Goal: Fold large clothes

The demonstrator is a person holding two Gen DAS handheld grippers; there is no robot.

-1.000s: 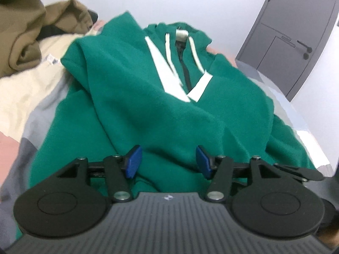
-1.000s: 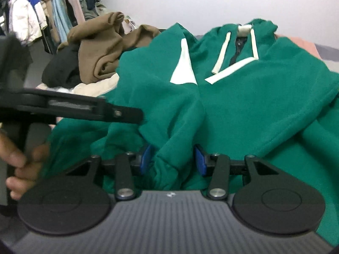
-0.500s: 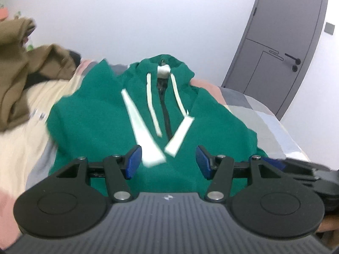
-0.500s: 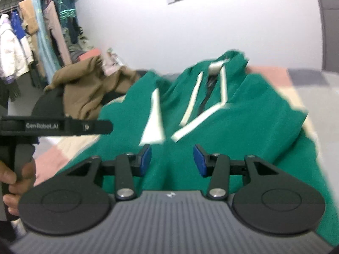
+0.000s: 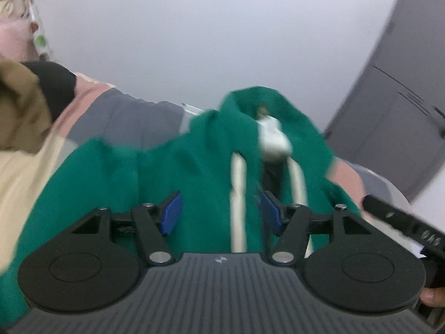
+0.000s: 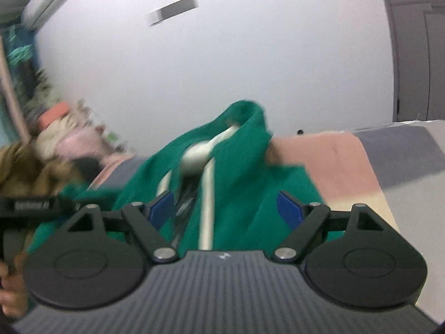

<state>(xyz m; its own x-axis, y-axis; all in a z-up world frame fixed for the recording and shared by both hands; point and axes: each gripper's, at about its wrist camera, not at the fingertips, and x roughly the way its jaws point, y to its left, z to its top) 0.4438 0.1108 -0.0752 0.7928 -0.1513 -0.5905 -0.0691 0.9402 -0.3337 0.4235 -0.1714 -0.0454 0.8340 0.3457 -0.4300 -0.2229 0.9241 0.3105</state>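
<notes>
Hoodie [image 5: 200, 167]: ahead of both my tongs, hood far, long axis running away.
Left tongs [image 5: 221, 211]: just widened, empty.
Right tongs [image 6: 225, 208]: just sprung wide, empty.

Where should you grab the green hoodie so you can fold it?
Probably the hood at the top, which stands up in a thick bunch, so it is easy to pinch. Come from the near side, where both grippers already point along the green hoodie. Keep clear of the white cords; they would just slide.
</notes>
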